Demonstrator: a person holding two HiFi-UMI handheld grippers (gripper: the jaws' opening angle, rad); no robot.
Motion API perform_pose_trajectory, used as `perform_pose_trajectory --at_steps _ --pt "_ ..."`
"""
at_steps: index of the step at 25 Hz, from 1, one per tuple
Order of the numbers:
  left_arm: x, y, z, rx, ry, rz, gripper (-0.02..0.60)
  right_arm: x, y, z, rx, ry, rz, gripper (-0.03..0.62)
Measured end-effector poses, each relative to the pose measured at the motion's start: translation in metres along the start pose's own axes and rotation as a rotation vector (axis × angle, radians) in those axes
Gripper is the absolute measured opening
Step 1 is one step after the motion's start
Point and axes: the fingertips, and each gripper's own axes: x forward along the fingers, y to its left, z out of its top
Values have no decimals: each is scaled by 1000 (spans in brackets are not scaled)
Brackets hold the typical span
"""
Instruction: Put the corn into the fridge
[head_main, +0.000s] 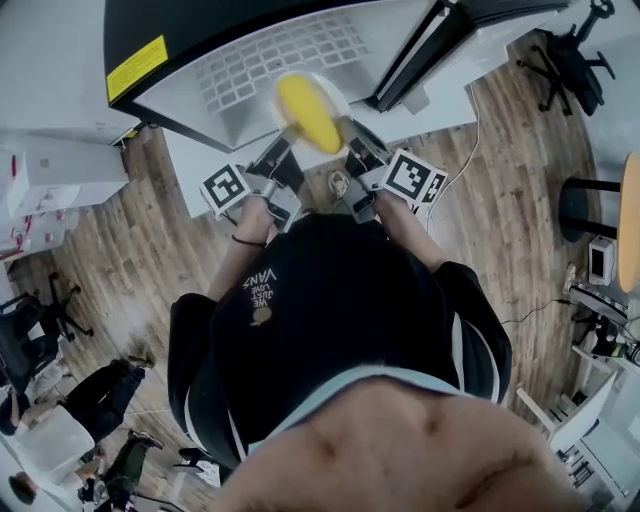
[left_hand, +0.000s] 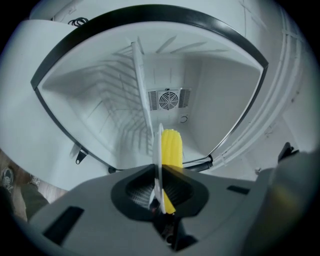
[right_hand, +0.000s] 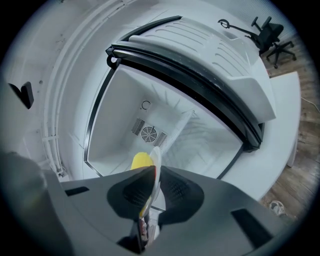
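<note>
A yellow corn cob (head_main: 308, 112) lies on a small white plate (head_main: 335, 93) held in front of the open fridge (head_main: 260, 70). My left gripper (head_main: 289, 137) is shut on the plate's left rim and my right gripper (head_main: 346, 130) on its right rim. In the left gripper view the plate (left_hand: 160, 150) stands edge-on between the jaws of the gripper (left_hand: 159, 186), with the corn (left_hand: 172, 149) just right of it. In the right gripper view the plate (right_hand: 156, 161) is pinched by the gripper (right_hand: 149, 186), the corn (right_hand: 140, 161) peeking out left. Both point into the white fridge interior (left_hand: 210, 100).
Inside the fridge are a wire shelf (left_hand: 141, 95) and a round fan vent (left_hand: 169, 99). The fridge door (head_main: 425, 45) stands open at the right. An office chair (head_main: 565, 65), a black stool (head_main: 590, 205) and white boxes (head_main: 60, 170) stand on the wooden floor.
</note>
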Motion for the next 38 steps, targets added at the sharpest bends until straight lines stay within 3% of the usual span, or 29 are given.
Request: perform_pose_trajectory --at_steps 20,38 --pt "23 12 32 -30 -98 20 40 42 -14 23 -1 85 29 37" --pt "37 11 46 -104 -191 -6 40 69 -20 44 -11 113 65 37"
